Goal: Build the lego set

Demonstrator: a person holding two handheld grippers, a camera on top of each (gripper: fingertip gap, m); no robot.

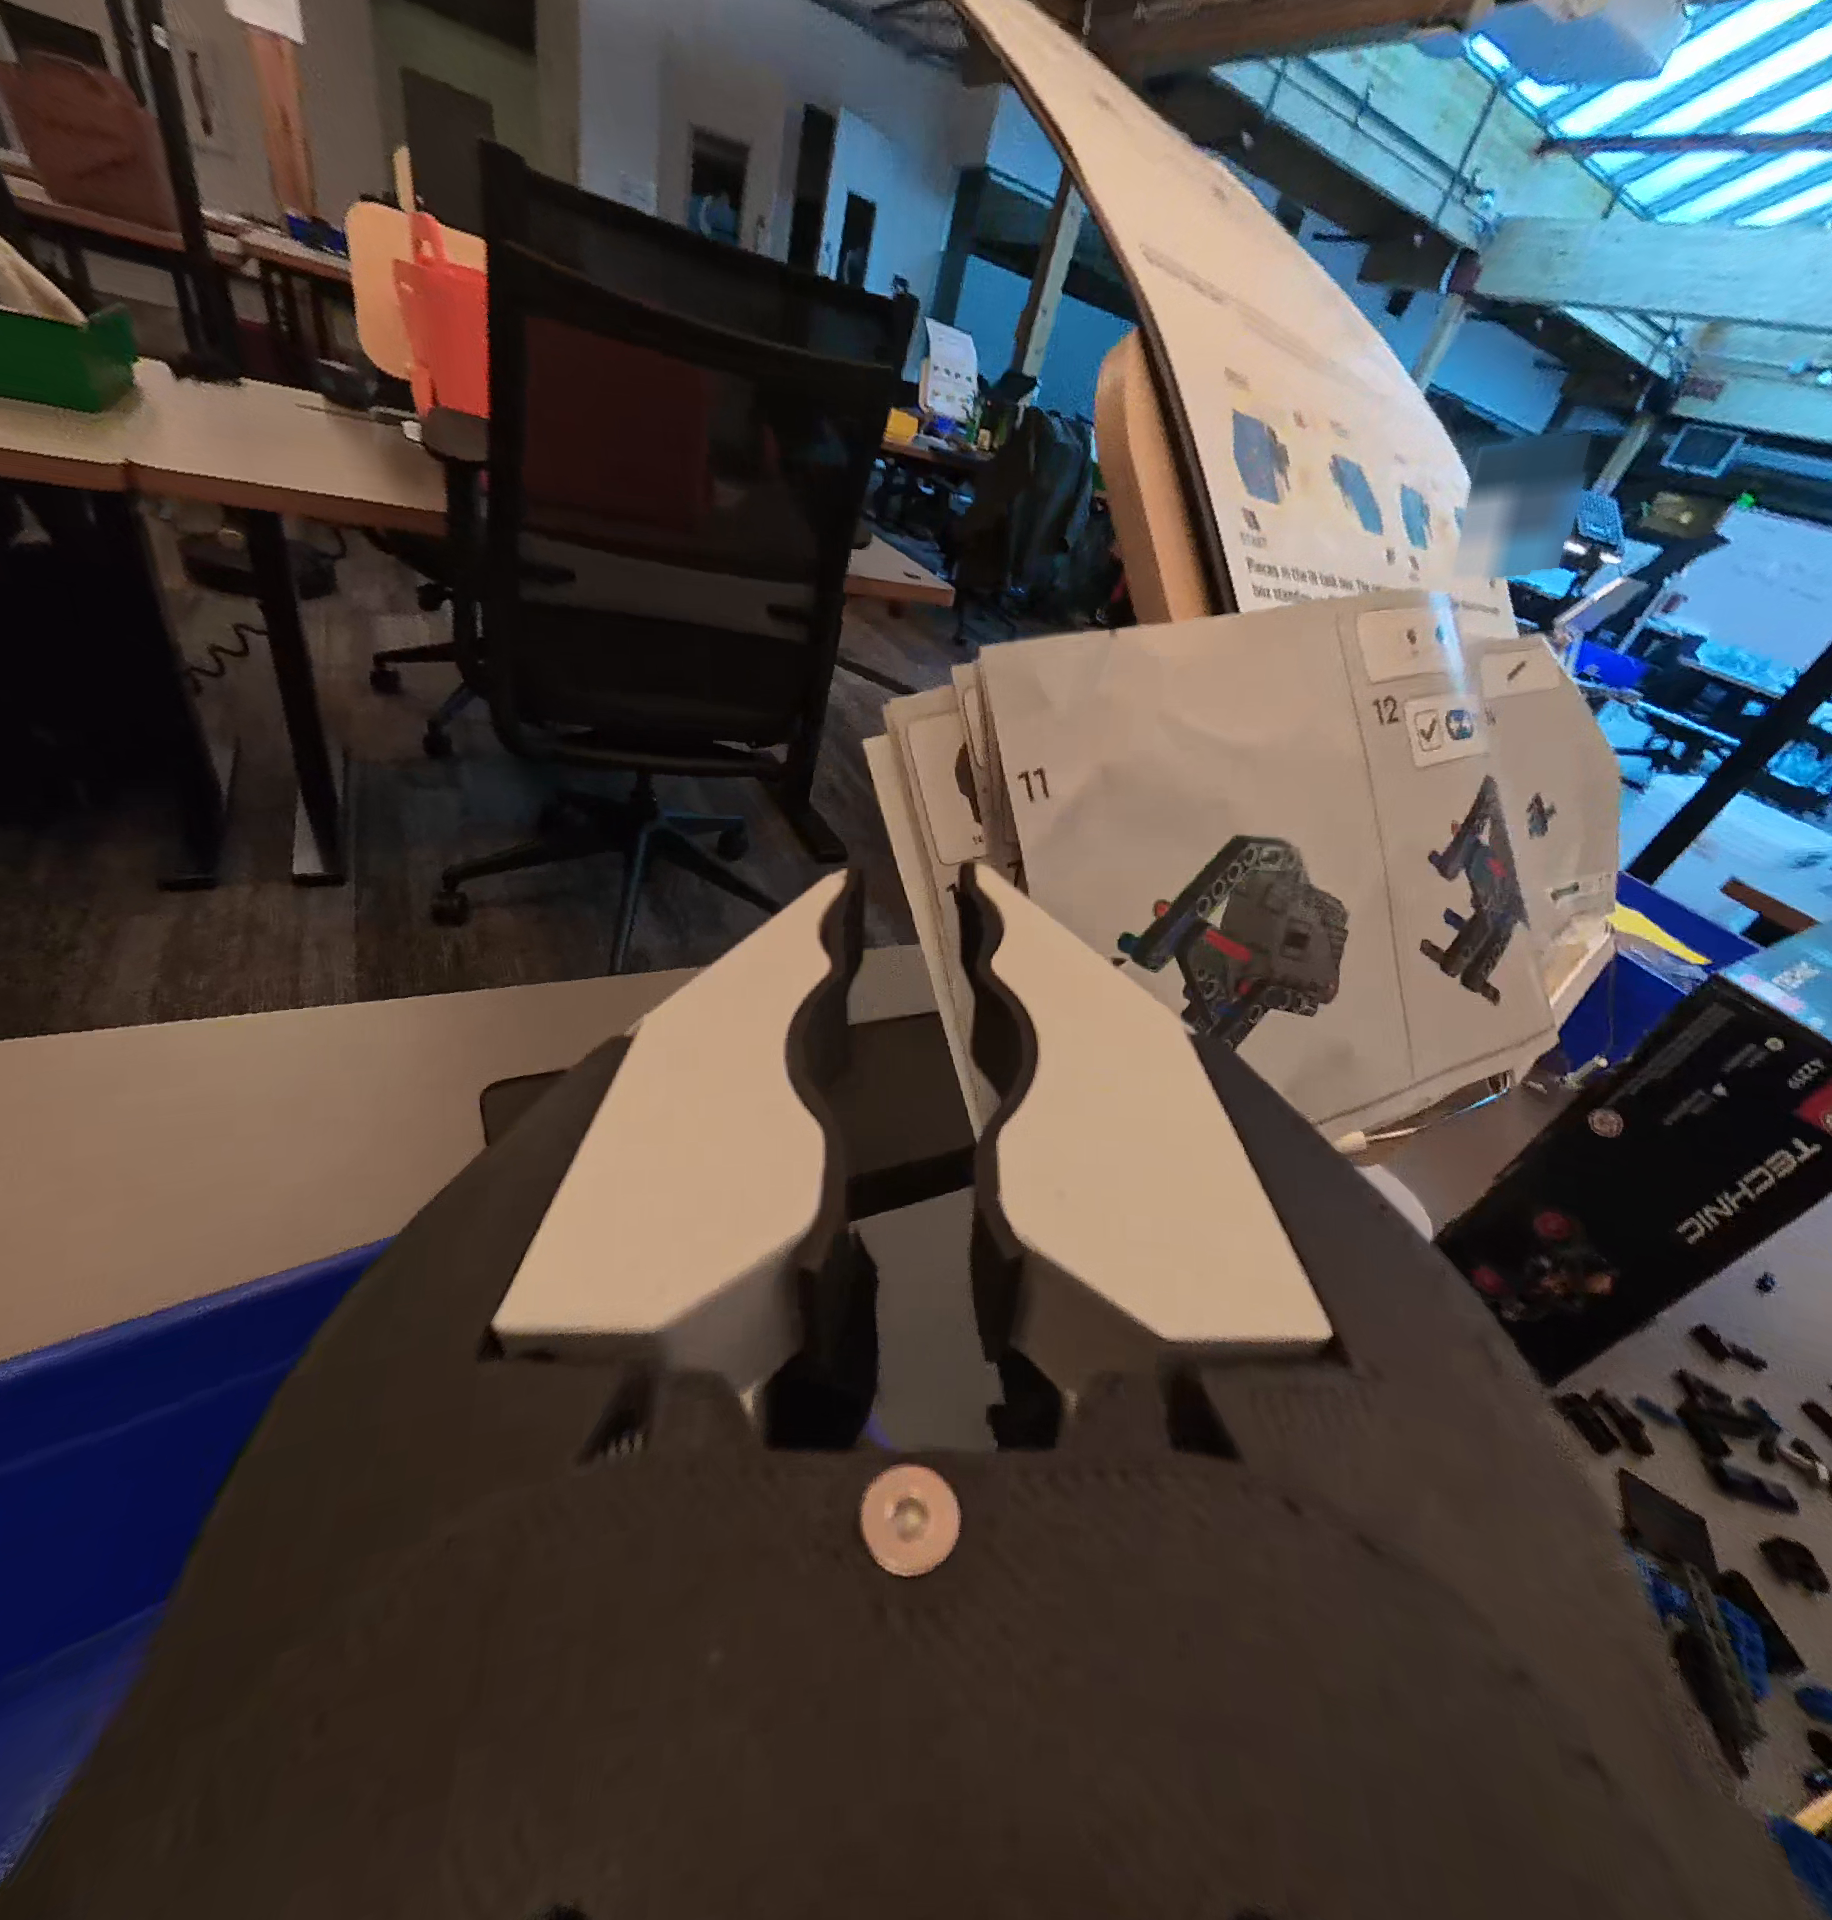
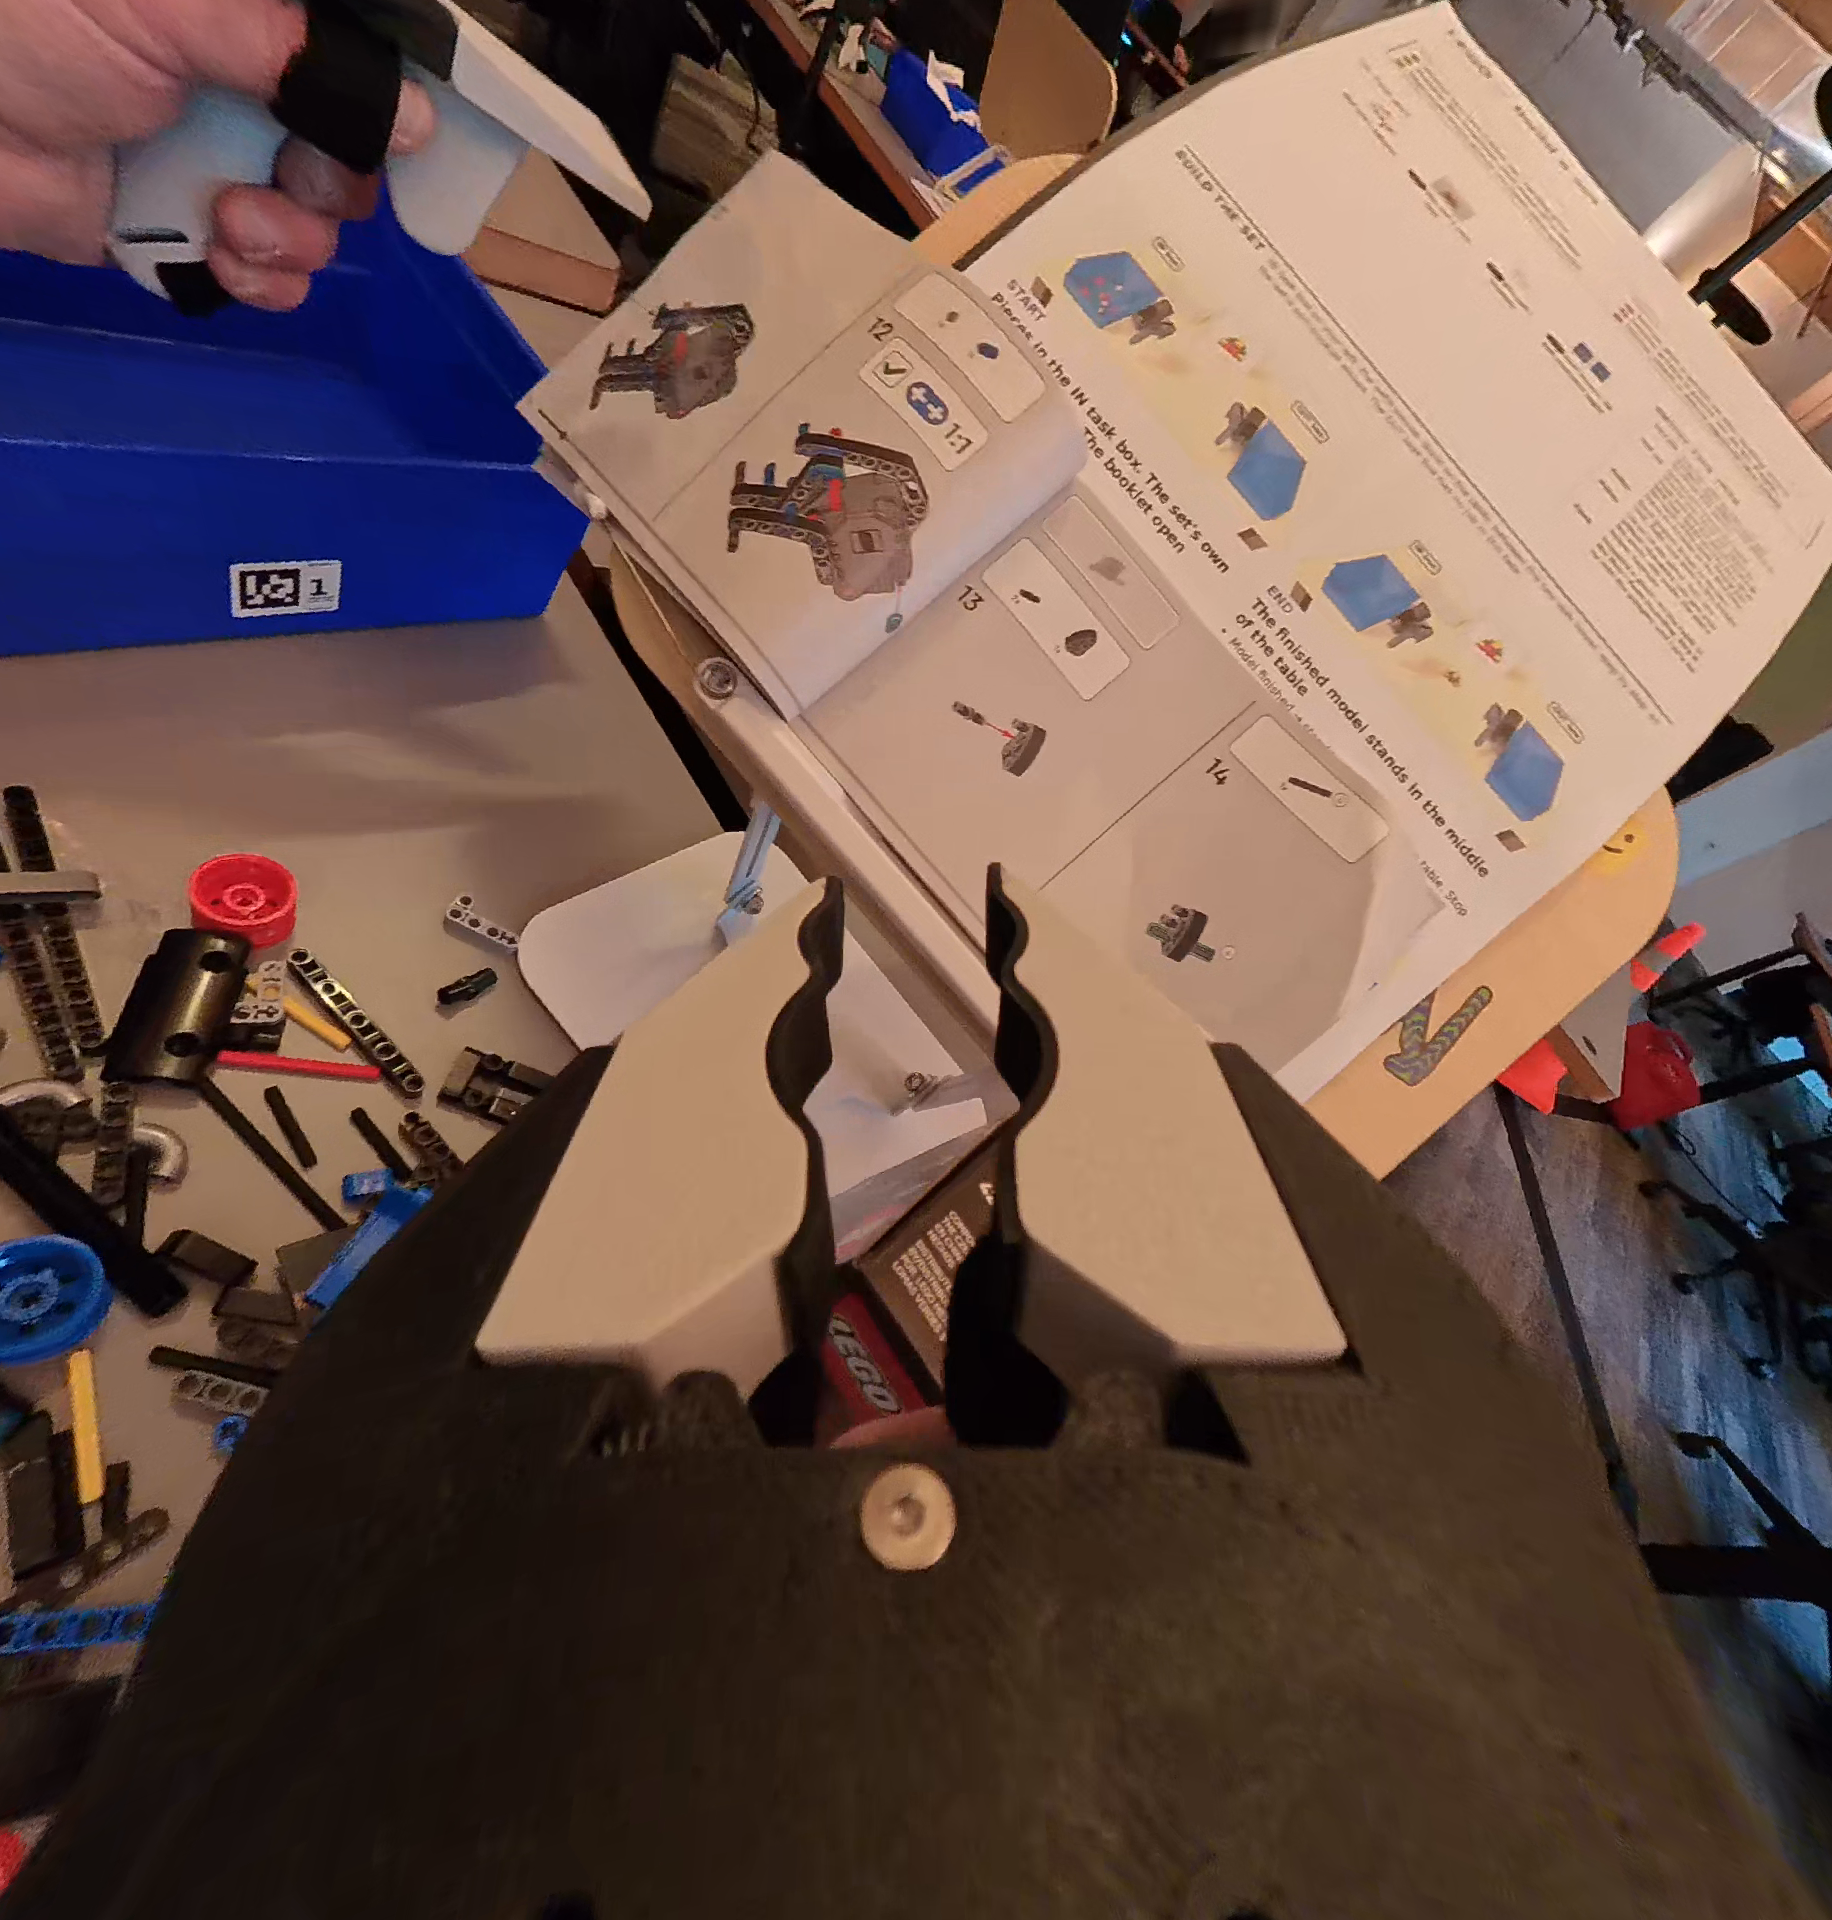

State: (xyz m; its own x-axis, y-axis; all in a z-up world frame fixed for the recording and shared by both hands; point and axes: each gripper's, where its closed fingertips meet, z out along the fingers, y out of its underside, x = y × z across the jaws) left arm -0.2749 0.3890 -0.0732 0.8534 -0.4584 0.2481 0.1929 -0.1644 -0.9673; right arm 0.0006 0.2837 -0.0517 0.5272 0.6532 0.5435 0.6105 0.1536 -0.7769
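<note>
- Office desks and a black mesh chair fill the upper left of the left wrist view, behind a grey counter.
- Left claw hangs with fingers slightly apart, holding nothing; the booklet's page edges stand just behind its tips.
- Right claw is also apart and empty, low centre of frame.
- An open instruction booklet leans on a stand mid-frame.
- Loose lego pieces lie scattered lower left, below a blue bin.
- A black lego box lies at right.
</note>
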